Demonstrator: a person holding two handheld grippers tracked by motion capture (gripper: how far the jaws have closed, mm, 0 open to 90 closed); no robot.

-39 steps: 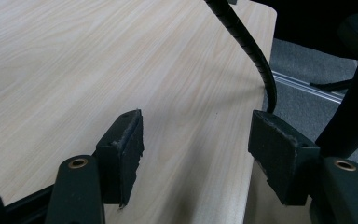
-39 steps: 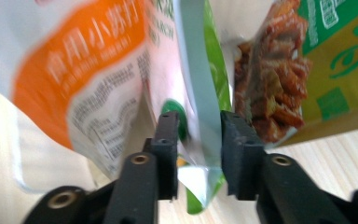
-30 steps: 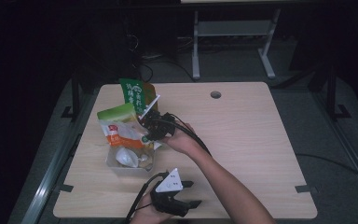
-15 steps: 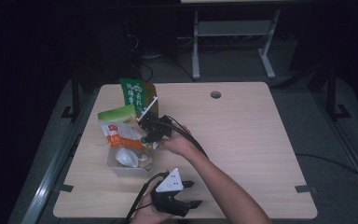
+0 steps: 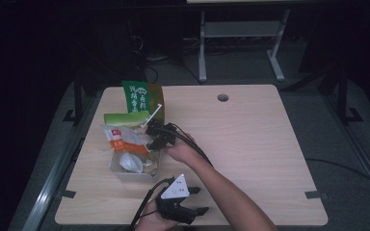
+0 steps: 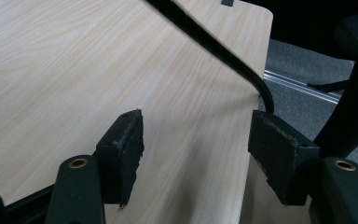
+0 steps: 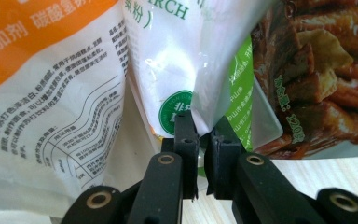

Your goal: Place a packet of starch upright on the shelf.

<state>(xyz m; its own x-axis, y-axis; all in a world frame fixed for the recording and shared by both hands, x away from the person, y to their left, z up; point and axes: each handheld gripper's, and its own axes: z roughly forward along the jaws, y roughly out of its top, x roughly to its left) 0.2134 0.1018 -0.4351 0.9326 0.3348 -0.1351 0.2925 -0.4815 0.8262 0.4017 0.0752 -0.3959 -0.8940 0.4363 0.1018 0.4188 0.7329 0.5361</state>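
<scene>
My right gripper (image 5: 155, 138) reaches into a pile of snack packets at the table's left. Its jaws have just been closing, and in the right gripper view my right gripper (image 7: 200, 133) pinches the lower edge of a white pouch with green print (image 7: 168, 56). An orange-and-white pouch (image 7: 51, 93) hangs to its left, and a packet showing brown food (image 7: 317, 70) lies to its right. In the high view the orange-and-white pouch (image 5: 123, 139) rests over a clear tray (image 5: 118, 174). My left gripper (image 5: 200, 200) lies near the front edge, and its jaws (image 6: 196, 144) stand open over bare wood.
A tall green bag (image 5: 137, 96) stands behind the pile, with a pale green packet (image 5: 125, 118) in front of it. The wooden table (image 5: 250, 144) has a cable hole (image 5: 222, 97) at the back. A black cable (image 6: 214, 46) crosses above my left gripper.
My right gripper has sunk a little and edged left into the packets, with its jaws drawing together on the white pouch. My left gripper has stayed where it was.
</scene>
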